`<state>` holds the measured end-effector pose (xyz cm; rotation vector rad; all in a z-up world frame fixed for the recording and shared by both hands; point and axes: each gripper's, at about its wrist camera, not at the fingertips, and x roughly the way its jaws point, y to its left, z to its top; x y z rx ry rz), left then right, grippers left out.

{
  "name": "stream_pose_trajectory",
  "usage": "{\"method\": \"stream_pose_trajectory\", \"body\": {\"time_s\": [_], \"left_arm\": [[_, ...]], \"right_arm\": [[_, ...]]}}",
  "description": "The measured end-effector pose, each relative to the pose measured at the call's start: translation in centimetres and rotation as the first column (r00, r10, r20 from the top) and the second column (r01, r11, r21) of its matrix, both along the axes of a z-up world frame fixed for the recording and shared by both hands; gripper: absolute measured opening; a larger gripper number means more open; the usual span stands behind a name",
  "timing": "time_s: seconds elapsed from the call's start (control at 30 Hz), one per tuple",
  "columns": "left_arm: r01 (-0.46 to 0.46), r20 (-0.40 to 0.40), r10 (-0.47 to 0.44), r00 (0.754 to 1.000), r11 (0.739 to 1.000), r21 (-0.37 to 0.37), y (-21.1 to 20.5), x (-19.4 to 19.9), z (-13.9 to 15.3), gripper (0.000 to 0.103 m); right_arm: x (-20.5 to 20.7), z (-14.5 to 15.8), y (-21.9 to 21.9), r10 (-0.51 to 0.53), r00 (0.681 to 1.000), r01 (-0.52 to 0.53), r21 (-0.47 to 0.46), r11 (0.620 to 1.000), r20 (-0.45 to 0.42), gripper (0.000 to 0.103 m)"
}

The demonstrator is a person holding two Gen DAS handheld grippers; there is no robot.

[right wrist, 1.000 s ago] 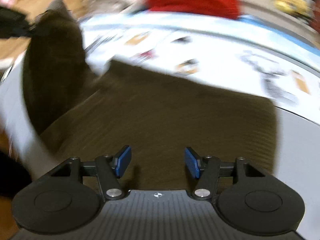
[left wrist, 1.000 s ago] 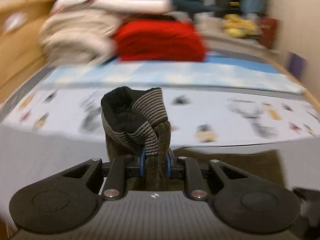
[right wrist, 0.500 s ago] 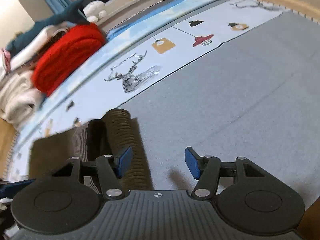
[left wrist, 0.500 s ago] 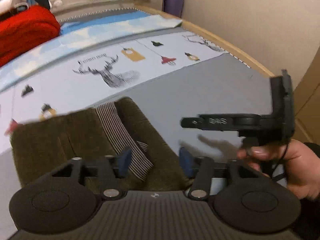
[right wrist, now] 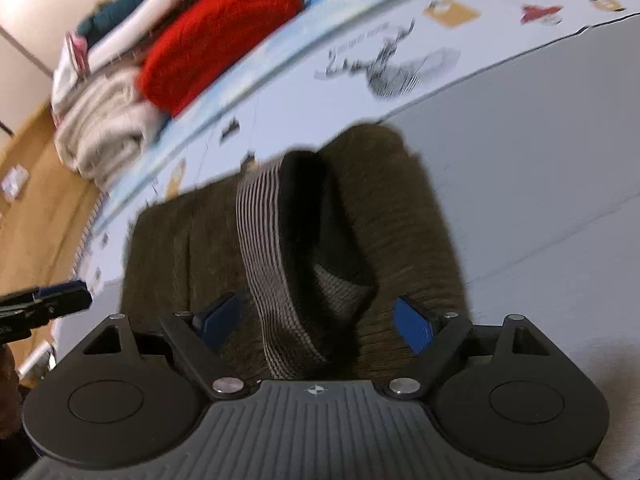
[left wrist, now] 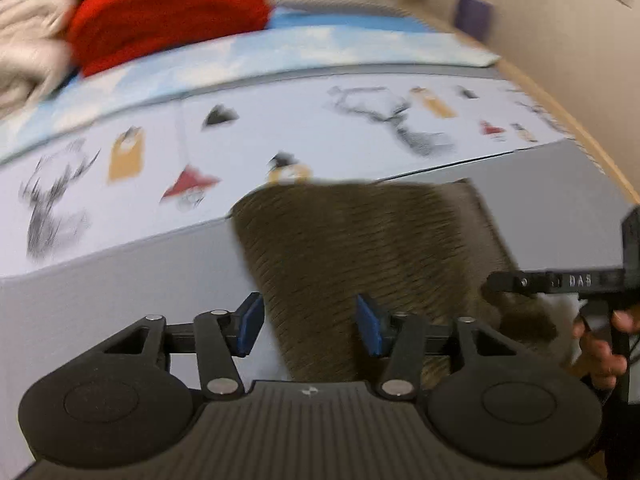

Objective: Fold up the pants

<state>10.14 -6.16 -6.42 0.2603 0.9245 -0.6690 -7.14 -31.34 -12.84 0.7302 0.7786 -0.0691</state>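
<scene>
The brown corduroy pants [left wrist: 360, 248] lie folded on the grey sheet [left wrist: 100, 280]. In the right wrist view the pants [right wrist: 400, 208] show their striped waistband [right wrist: 260, 240] and dark lining turned up. My left gripper [left wrist: 310, 324] is open, its blue pads [left wrist: 250, 320] astride the near left edge of the pants. My right gripper [right wrist: 316, 320] is open over the waistband end, holding nothing. The right gripper also shows at the right edge of the left wrist view [left wrist: 560, 280]. The left gripper's tip shows at the left of the right wrist view [right wrist: 44, 300].
A printed white and blue bedsheet [left wrist: 280, 120] lies beyond the pants. A red blanket [left wrist: 168, 12] and beige folded laundry [right wrist: 104, 128] are stacked at the far side. A wooden bed edge [left wrist: 580, 128] runs along the right, by the wall.
A second ago my left gripper was shut on the waistband; it let go and is now open. Both cameras swung; the pants lie folded flat, and my right gripper moved over the waistband.
</scene>
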Motion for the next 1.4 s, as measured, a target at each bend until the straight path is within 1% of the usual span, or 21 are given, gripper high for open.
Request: {"method": "stream_pose_trajectory", "body": {"time_s": [0.07, 0.13, 0.23, 0.3, 0.33, 0.4, 0.43, 0.5, 0.6, 0.73, 0.83, 0.9, 0.93, 0.97, 1.03, 1.07, 1.2, 1.3, 1.33, 1.37, 1.4], "left_arm": [[0.022, 0.027, -0.022, 0.999, 1.0, 0.002, 0.1, 0.0, 0.1, 0.055], [0.049, 0.083, -0.051, 0.995, 0.999, 0.02, -0.1, -0.2, 0.3, 0.055], [0.033, 0.092, -0.032, 0.995, 0.999, -0.003, 0.6, -0.2, 1.0, 0.055], [0.011, 0.089, -0.008, 0.996, 0.999, -0.036, 1.0, -0.1, 1.7, 0.056], [0.001, 0.091, 0.004, 0.996, 0.999, -0.048, 1.1, 0.1, 1.9, 0.056], [-0.018, 0.094, 0.023, 0.995, 0.998, -0.057, 1.6, 0.2, 2.3, 0.056], [-0.027, 0.093, 0.032, 0.995, 0.998, -0.059, 1.8, 0.2, 2.5, 0.056], [-0.037, 0.086, 0.043, 0.995, 0.997, -0.069, 1.9, 0.3, 2.9, 0.056], [-0.04, 0.077, 0.046, 0.996, 0.996, -0.078, 1.8, 0.4, 3.1, 0.056], [-0.017, 0.087, 0.025, 0.996, 0.996, -0.09, 1.0, -0.1, 3.5, 0.056], [0.007, 0.091, 0.001, 0.996, 0.996, -0.088, 0.0, -0.5, 3.4, 0.056], [0.029, 0.089, -0.022, 0.996, 0.997, -0.078, -0.8, -0.9, 3.1, 0.056], [0.041, 0.088, -0.035, 0.996, 0.997, -0.07, -1.1, -1.1, 2.9, 0.056], [0.057, 0.089, -0.052, 0.995, 0.997, -0.057, -1.7, -1.3, 2.6, 0.056], [0.082, 0.089, -0.078, 0.993, 0.996, -0.034, -2.5, -1.7, 2.1, 0.056], [0.091, 0.087, -0.088, 0.992, 0.996, -0.026, -2.8, -1.8, 1.8, 0.056], [0.122, 0.083, -0.122, 0.989, 0.993, 0.004, -3.9, -2.1, 0.9, 0.056], [0.111, 0.075, -0.112, 0.991, 0.994, 0.013, -4.3, -1.7, 0.5, 0.056], [0.104, 0.075, -0.104, 0.992, 0.995, 0.011, -4.3, -1.6, 0.5, 0.056], [0.093, 0.078, -0.093, 0.993, 0.996, 0.007, -4.3, -1.3, 0.6, 0.056], [0.075, 0.08, -0.075, 0.994, 0.997, -0.001, -4.2, -1.1, 0.7, 0.056]], "right_arm": [[0.7, -0.3, 1.1, 0.014, 0.999, -0.016, -0.032, 0.999, -0.034, 0.089], [1.3, -0.3, 2.1, 0.027, 0.999, -0.03, -0.072, 0.997, -0.042, 0.095], [2.3, 0.1, 3.1, 0.022, 0.998, -0.029, -0.121, 0.992, -0.056, 0.092], [2.9, 0.5, 3.6, -0.009, 0.998, 0.001, -0.14, 0.99, -0.058, 0.077], [2.9, 0.8, 3.9, -0.025, 0.998, 0.016, -0.161, 0.987, -0.058, 0.073], [2.9, 1.2, 4.8, -0.039, 0.998, 0.025, -0.224, 0.974, -0.058, 0.06], [2.8, 1.4, 5.3, -0.04, 0.998, 0.025, -0.256, 0.966, -0.053, 0.057], [2.5, 1.8, 5.7, -0.039, 0.999, 0.026, -0.296, 0.955, -0.037, 0.044], [1.7, 3.6, 5.8, -0.009, 1.0, 0.014, -0.339, 0.941, 0.017, 0.033], [-1.1, 8.0, 4.9, -0.008, 0.991, 0.053, -0.347, 0.936, 0.131, 0.031], [-3.7, 10.2, 4.0, -0.024, 0.986, 0.083, -0.359, 0.93, 0.164, 0.031], [-4.8, 9.5, 2.7, -0.062, 0.99, 0.104, -0.348, 0.932, 0.129, 0.031], [-5.2, 8.3, 2.0, -0.079, 0.993, 0.105, -0.344, 0.933, 0.091, 0.031], [-5.1, 6.8, 1.2, -0.099, 0.994, 0.105, -0.33, 0.938, 0.035, 0.031], [-4.7, 3.3, -0.6, -0.134, 0.985, 0.104, -0.24, 0.965, -0.111, 0.033], [-4.5, 2.3, -1.1, -0.138, 0.979, 0.105, -0.213, 0.971, -0.148, 0.037], [-4.4, 2.7, -1.3, -0.094, 0.988, 0.064, -0.226, 0.972, -0.123, 0.043], [-5.2, 2.8, -1.9, -0.117, 0.987, 0.092, -0.212, 0.973, -0.112, 0.049], [-5.2, 3.3, -1.8, -0.125, 0.988, 0.101, -0.232, 0.967, -0.091, 0.049], [-5.6, 4.0, -1.4, -0.14, 0.989, 0.118, -0.287, 0.951, -0.055, 0.049], [-6.0, 5.0, -0.9, -0.149, 0.989, 0.137, -0.369, 0.919, -0.003, 0.049]]}}
